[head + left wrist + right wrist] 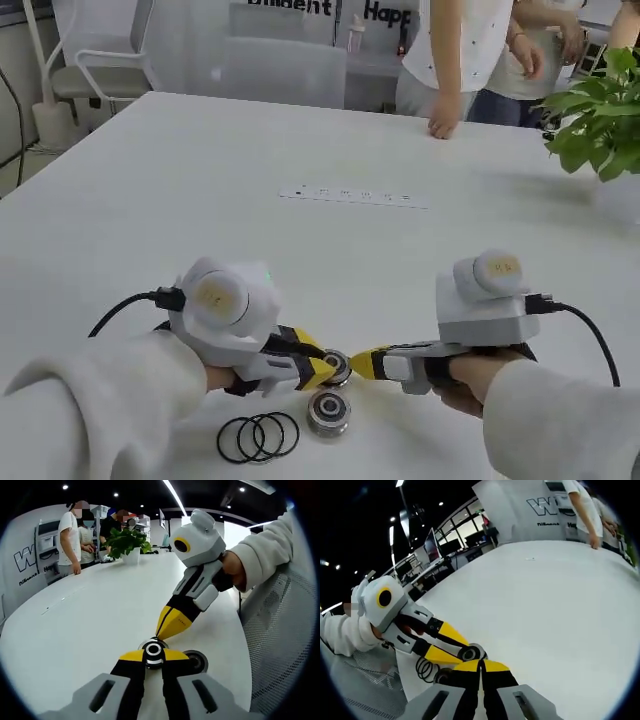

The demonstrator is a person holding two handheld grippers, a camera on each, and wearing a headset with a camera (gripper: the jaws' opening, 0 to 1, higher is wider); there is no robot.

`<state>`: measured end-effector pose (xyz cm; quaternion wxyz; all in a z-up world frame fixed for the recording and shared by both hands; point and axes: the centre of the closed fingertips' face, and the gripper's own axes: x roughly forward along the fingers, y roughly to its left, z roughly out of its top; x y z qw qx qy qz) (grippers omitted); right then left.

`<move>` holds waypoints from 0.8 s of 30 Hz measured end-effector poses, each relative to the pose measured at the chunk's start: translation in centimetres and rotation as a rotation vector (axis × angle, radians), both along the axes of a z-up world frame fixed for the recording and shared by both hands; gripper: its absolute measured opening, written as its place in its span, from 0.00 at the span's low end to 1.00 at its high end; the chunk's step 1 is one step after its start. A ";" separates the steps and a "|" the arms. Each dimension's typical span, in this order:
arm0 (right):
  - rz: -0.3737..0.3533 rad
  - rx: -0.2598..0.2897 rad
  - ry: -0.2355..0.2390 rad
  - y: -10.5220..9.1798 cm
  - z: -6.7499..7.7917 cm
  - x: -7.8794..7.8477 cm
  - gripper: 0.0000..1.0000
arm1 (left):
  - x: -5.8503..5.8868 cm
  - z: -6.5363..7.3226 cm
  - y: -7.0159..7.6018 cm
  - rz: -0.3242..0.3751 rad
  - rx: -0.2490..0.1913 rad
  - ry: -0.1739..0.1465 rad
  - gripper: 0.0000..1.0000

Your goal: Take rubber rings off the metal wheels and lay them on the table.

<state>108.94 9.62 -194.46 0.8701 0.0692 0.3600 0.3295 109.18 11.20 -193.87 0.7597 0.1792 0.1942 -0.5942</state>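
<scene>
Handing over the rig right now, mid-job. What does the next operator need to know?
Left gripper: shut on the held wheel.
Right gripper: jaws together, tip at that wheel; whether it pinches a ring is unclear.
Second wheel sits on the table, loose rubber rings beside it.
Done: those rings are off.
To do: strip the held wheel, check the second one.

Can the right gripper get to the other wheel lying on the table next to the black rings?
Probably yes. The loose wheel lies close beside the right gripper, with nothing between them, though its fingers are shut and would need to open.
</scene>
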 end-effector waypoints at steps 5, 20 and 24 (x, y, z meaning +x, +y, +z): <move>-0.005 -0.007 -0.004 -0.2 -0.1 0.1 0.00 | 0.0 0.0 0.0 0.003 0.002 -0.003 0.07; -0.012 -0.021 0.006 0.1 0.2 0.1 0.00 | 0.0 0.0 0.0 -0.003 0.005 -0.007 0.07; -0.013 -0.019 0.008 0.3 0.4 0.1 0.00 | 0.1 0.0 0.0 -0.003 0.005 -0.009 0.07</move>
